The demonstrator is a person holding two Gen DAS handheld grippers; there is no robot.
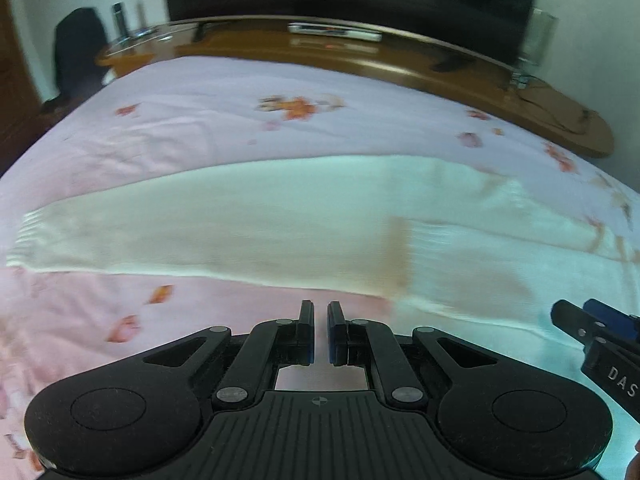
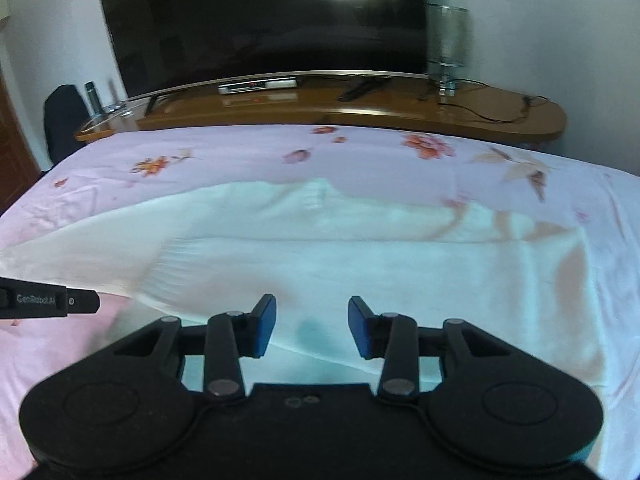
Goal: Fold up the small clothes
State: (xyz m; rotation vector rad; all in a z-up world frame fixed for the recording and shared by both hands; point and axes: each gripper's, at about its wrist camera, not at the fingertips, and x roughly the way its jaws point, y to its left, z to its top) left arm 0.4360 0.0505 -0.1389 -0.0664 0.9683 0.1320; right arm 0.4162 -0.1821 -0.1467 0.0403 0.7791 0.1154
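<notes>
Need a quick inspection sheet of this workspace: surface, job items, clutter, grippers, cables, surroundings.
Surface: bed with pink floral sheet, lightly wrinkled.
Job's things: one white knit garment spread flat across the sheet, a sleeve stretching out to the left; not yet folded over.
Clutter: nothing seen on the bed besides the garment.
Grippers: left gripper shut, nothing between its jaws, over the sheet just short of the garment's near edge. Right gripper open, empty, above the garment's near edge.
Cables: black cable trailing on the wooden console.
Surroundings: dark TV, set-top box, glass lamp, white walls.
</notes>
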